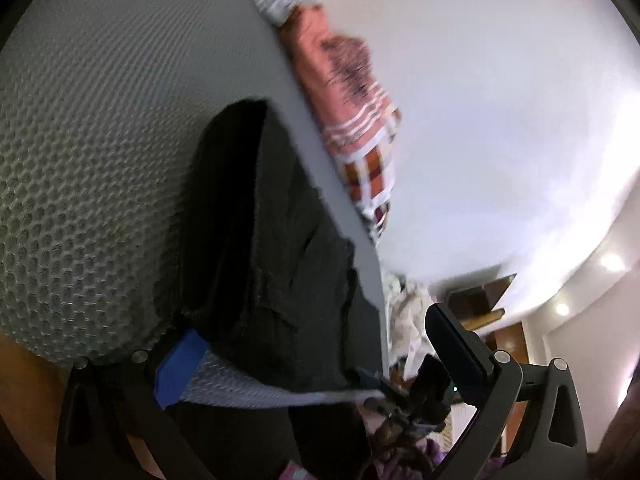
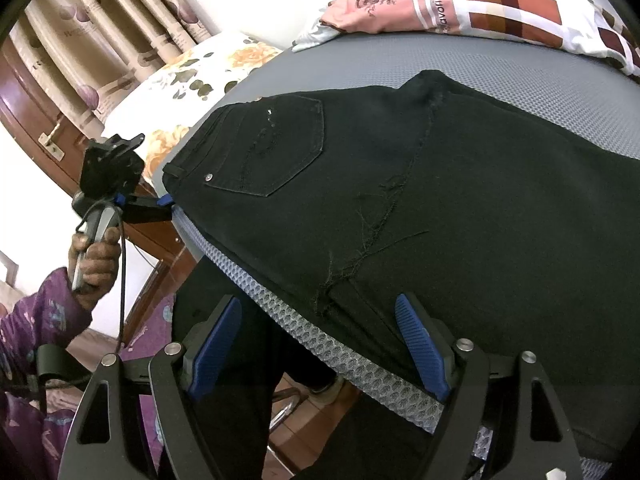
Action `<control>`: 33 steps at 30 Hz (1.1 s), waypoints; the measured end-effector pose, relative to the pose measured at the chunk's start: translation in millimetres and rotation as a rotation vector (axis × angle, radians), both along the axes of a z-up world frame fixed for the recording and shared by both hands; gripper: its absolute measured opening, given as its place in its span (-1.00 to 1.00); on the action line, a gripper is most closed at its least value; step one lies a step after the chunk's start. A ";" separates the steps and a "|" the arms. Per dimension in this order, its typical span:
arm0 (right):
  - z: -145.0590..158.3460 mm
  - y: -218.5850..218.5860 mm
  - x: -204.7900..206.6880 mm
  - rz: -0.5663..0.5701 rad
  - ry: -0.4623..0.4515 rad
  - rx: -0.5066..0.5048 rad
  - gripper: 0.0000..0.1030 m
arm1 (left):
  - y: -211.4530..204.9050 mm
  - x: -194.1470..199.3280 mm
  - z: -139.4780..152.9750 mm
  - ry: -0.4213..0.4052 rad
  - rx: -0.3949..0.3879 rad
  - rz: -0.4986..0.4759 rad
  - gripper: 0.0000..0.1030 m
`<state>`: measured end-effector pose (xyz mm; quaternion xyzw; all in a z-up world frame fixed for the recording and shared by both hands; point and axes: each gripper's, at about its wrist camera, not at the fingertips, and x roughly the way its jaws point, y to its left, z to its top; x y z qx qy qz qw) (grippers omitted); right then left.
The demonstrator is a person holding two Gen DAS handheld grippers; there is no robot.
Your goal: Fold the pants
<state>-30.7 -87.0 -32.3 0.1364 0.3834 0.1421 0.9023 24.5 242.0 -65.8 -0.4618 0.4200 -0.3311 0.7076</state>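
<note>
Nearest the right wrist lens, the right gripper (image 2: 320,344) hangs with its blue-padded fingers (image 2: 420,344) spread wide, holding nothing; they straddle the near edge of the grey mesh mat (image 2: 360,356) where the black pants (image 2: 440,200) droop over it. The pants lie spread on the mat, back side up, a back pocket (image 2: 276,144) with a small rivet showing toward the waistband (image 2: 176,184); dark fabric also hangs down below the mat's edge between the fingers.

At the waistband corner, the left gripper (image 2: 166,204) is seen from the right wrist view with a blue fingertip against the cloth at the mat's edge. In its own blurred view the left gripper (image 1: 316,344) has one blue pad (image 1: 180,372) beside the pants (image 1: 272,240) and the other finger well apart from it, so the fingers look parted; whether they pinch the cloth I cannot tell. The person's left hand (image 2: 96,260) grips its handle.

Beyond the pants, a pink patchwork pillow (image 2: 480,4) rests at the far side of the mat, and a floral pillow (image 2: 192,76) lies off its left corner. Curtains (image 2: 100,24) hang behind.
</note>
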 end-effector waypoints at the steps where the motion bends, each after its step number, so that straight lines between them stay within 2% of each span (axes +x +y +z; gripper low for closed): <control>1: -0.2 0.1 -0.3 0.000 -0.001 0.000 0.48 | -2.7 -1.0 3.7 -0.025 0.003 0.008 0.99; 4: -0.6 0.3 0.0 0.004 -0.001 -0.003 0.51 | -10.9 3.5 -2.7 -0.015 0.072 -0.003 0.98; 7: -0.3 0.8 0.6 0.006 0.000 -0.009 0.53 | -19.4 3.7 -3.7 -0.042 0.137 0.002 0.98; 13: 0.2 0.9 0.2 0.007 0.000 -0.008 0.54 | -19.5 6.6 -6.8 0.020 0.104 0.132 0.98; 15: 0.2 1.3 0.1 0.007 -0.001 -0.008 0.54 | -22.3 10.3 -5.5 0.028 0.141 0.139 0.98; 17: 0.3 1.8 -0.3 0.008 -0.001 -0.008 0.55 | -31.0 17.0 -7.0 0.061 0.243 0.127 0.98; 18: 0.3 1.9 -0.3 0.008 -0.001 -0.008 0.56 | -32.2 17.0 -4.7 0.054 0.255 0.144 0.98; 24: 0.4 3.9 -1.1 0.009 -0.002 -0.009 0.58 | -21.4 23.8 -10.4 0.163 0.180 0.199 0.95; 27: 0.3 4.5 -0.6 0.010 -0.003 -0.007 0.60 | -19.1 25.4 -10.8 0.206 0.195 0.207 0.80; 29: 0.0 5.2 -1.0 0.012 -0.003 -0.007 0.61 | -16.7 23.6 -9.5 0.233 0.236 0.222 0.43; 33: 0.0 5.5 -0.9 0.015 -0.004 -0.008 0.63 | -6.5 19.3 -16.0 0.288 0.229 0.260 0.08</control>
